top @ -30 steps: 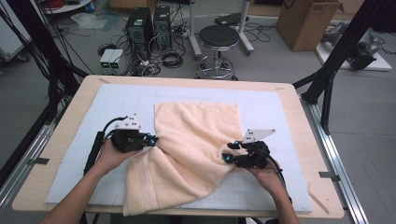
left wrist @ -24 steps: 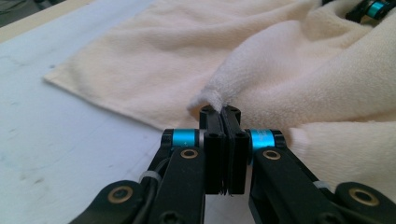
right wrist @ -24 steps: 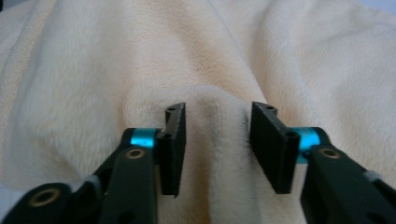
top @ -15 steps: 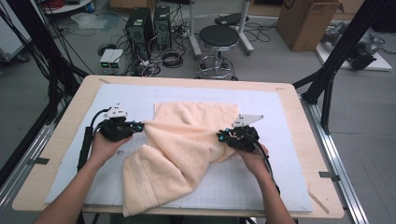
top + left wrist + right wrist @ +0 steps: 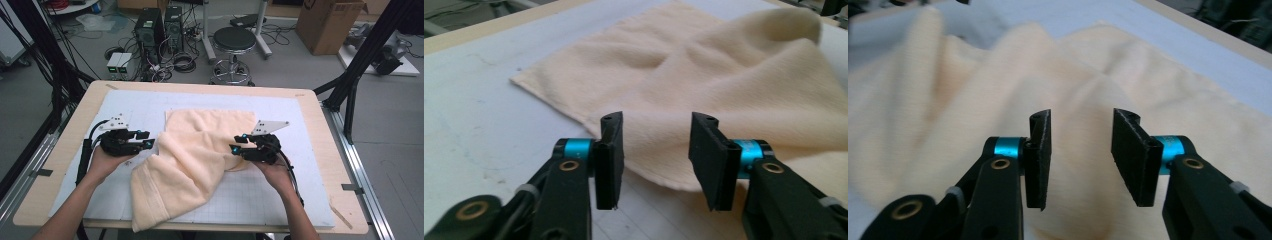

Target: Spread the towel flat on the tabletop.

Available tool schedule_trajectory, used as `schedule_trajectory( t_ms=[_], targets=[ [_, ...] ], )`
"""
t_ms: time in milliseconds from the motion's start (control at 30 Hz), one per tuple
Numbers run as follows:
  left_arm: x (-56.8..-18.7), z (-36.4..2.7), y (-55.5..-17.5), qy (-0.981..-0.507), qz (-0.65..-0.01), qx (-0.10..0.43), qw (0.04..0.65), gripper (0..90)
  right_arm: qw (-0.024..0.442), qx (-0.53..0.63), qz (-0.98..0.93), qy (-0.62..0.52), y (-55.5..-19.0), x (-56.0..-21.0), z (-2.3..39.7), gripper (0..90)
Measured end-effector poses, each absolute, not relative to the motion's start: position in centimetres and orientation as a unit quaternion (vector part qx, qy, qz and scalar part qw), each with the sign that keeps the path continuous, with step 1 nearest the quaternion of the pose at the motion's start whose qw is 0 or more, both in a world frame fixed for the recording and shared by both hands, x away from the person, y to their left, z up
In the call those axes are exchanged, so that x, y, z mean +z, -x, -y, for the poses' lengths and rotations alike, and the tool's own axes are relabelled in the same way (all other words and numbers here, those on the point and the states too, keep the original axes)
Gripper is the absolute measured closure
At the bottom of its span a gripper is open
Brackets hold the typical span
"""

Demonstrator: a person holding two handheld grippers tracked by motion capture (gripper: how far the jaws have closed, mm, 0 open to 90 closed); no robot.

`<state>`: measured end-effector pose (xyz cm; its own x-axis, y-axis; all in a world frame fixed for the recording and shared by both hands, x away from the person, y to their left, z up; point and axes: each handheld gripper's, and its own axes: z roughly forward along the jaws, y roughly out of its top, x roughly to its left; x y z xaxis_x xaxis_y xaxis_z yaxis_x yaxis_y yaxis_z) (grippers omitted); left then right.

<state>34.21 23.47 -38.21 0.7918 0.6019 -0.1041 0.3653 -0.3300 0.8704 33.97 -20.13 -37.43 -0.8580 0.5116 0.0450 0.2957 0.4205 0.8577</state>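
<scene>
- My left gripper: jaws just sprung apart, nothing pinched, towel edge right ahead.
- My right gripper: jaws reopening, parted, empty over the towel's folds.

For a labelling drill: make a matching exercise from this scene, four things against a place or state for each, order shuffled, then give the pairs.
Things:
1. towel
2. left gripper
3. stool
4. cardboard box

Places or states:
A. on the floor beyond the table, black round seat
B. jaws apart, at the cloth's left edge
C. cream, partly folded over itself on the table
D. brown, far right on the floor

Pairs: 1-C, 2-B, 3-A, 4-D
</scene>
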Motion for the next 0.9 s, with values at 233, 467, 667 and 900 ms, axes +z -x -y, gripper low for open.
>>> schedule_trajectory(
  t_ms=[233, 467, 667, 900],
  targets=[
    [-39.3, -22.4, -31.5, -0.822, -0.258, 0.105, 0.496, 46.9, 0.100, 0.474, -0.850, -0.207, -31.0, -39.6, 18.2, 50.1],
    [-41.3, -22.1, -31.0, -0.834, -0.258, 0.071, 0.483, 64.8, 0.093, 0.433, -0.871, -0.213, -31.2, -42.4, 16.0, 58.1],
    [-40.9, -22.0, -30.3, -0.834, -0.248, 0.075, 0.488, 83.3, 0.080, 0.435, -0.873, -0.203, -31.6, -42.6, 15.6, 81.9],
    [-39.4, -21.1, -29.2, -0.829, -0.228, 0.065, 0.507, 84.2, 0.095, 0.457, -0.860, -0.204, -30.2, -39.9, 18.6, 82.8]
  ],
)
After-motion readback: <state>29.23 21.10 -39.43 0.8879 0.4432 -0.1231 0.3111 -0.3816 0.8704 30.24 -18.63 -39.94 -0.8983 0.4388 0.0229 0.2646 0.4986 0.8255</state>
